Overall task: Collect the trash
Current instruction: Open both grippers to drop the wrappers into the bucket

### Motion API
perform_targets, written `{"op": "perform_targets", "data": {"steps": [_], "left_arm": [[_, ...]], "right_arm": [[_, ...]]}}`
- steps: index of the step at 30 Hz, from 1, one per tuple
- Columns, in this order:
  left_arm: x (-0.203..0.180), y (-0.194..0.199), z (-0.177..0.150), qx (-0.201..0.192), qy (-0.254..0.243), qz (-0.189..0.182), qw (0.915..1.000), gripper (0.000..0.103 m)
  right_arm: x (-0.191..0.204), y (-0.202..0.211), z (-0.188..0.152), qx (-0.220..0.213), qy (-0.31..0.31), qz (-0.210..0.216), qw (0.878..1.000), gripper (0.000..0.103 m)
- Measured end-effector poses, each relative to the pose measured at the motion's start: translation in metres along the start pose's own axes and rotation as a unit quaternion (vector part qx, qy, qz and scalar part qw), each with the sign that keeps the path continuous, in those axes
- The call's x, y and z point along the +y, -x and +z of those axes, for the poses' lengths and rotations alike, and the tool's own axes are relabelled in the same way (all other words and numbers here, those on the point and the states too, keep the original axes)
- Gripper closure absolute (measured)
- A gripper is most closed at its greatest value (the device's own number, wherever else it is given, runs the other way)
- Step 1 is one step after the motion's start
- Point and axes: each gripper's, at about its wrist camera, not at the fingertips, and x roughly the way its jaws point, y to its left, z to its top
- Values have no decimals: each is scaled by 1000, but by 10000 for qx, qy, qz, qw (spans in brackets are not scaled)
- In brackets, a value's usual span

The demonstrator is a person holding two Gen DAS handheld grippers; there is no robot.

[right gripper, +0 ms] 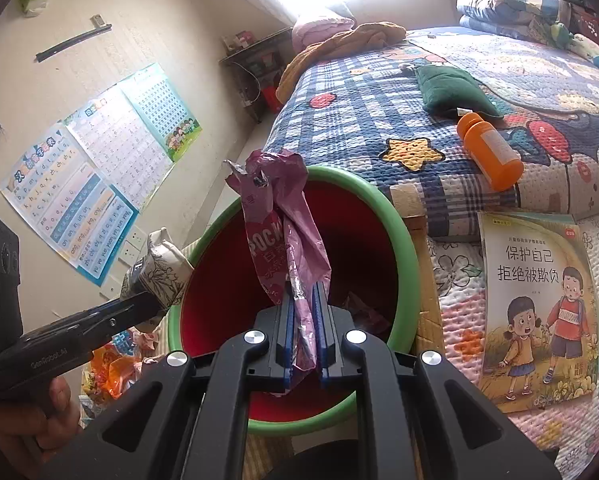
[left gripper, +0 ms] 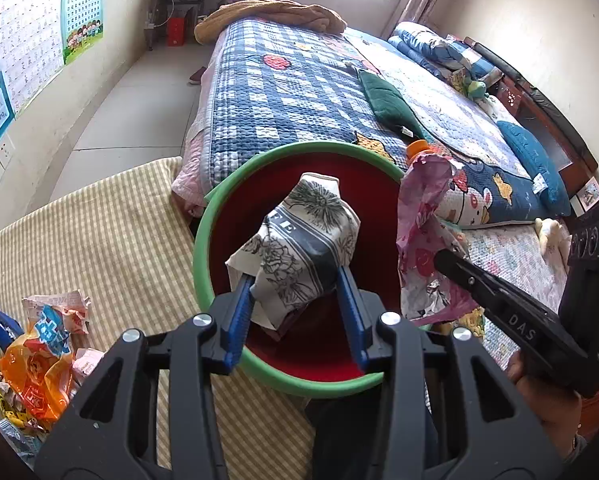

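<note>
Your left gripper [left gripper: 297, 312] pinches a floral paper wrapper [left gripper: 299, 246] over the red bin [left gripper: 287, 378]; your right gripper [right gripper: 305, 334] pinches a pink Pocky wrapper [right gripper: 285, 236] over it. Only right view shows orange bottle [right gripper: 489, 150] on bed & picture book [right gripper: 539, 304]. Only left view shows snack wrappers [left gripper: 39, 360] on mat.

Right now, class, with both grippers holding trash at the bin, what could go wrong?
1. The pink wrapper flops sideways from the right gripper; released, it might catch the red bin's green rim.
2. The floral carton is pinched only at its lower end by the left gripper, so it could slip early.
</note>
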Motion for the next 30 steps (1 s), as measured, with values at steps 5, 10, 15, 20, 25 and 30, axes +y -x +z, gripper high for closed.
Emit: {"op": "perform_targets", "data": {"steps": [5,10,15,20,25,30], "left_arm": [[-5,-5,9,52,-36,59,10000,54],[3,11,8,-50,22,167,9998,29],[23,39,-1,-167,217,326,9991,13],[46,79,-24,-269,328,433,9982,8],[72,124,-54,-305,446,569,9969,7],[92,175,-82,-526,505,825,9939,6]], "right_arm": [[-2,-3,5,22,71,14,10000,57],[0,4,7,-48,31,57,10000,35],[13,20,5,-128,82,-33,9999,10],[36,37,-5,-104,313,-215,9992,7],[68,53,-20,-115,522,-235,9983,7],[107,63,-38,-64,807,-166,9966,7]]}}
